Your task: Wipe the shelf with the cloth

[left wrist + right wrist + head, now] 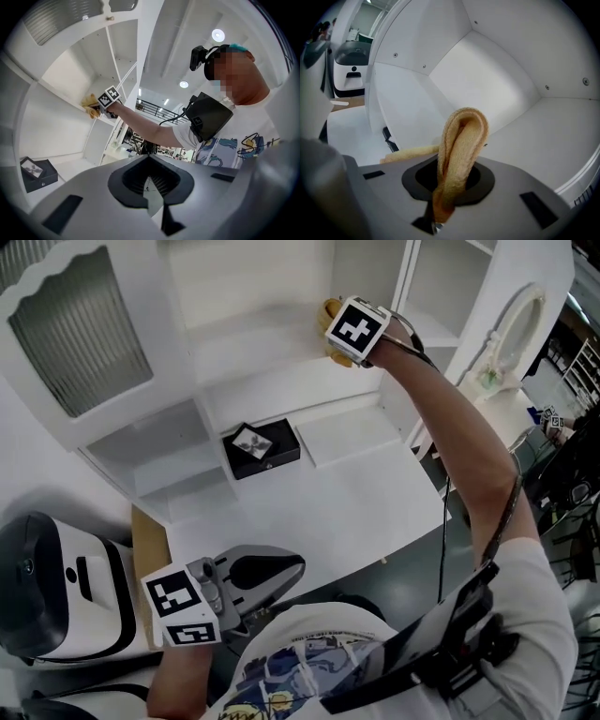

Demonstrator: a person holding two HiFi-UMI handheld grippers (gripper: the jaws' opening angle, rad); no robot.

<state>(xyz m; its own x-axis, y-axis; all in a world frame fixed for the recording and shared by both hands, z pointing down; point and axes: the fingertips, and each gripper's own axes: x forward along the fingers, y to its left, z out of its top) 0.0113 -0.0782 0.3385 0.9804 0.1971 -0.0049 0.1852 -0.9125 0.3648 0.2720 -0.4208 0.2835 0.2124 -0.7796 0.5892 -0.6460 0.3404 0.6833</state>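
While my right claw (445, 206) pinches the folded tan cloth (459, 150), the entry reads as follows. Step in hand: wiping, with the cloth raised to the upper shelf (543, 136); I cannot tell whether it touches the board. Left claw (152, 187): jaws pressed together, empty, held low by my body. Next move, as I judge it: press the cloth flat and sweep sideways along the board.

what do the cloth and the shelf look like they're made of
Cloth: soft tan terry or microfibre, going by its nubbly pile and limp fold in the right gripper. Shelf: likely painted or laminated board, smooth matte white, screw heads showing.
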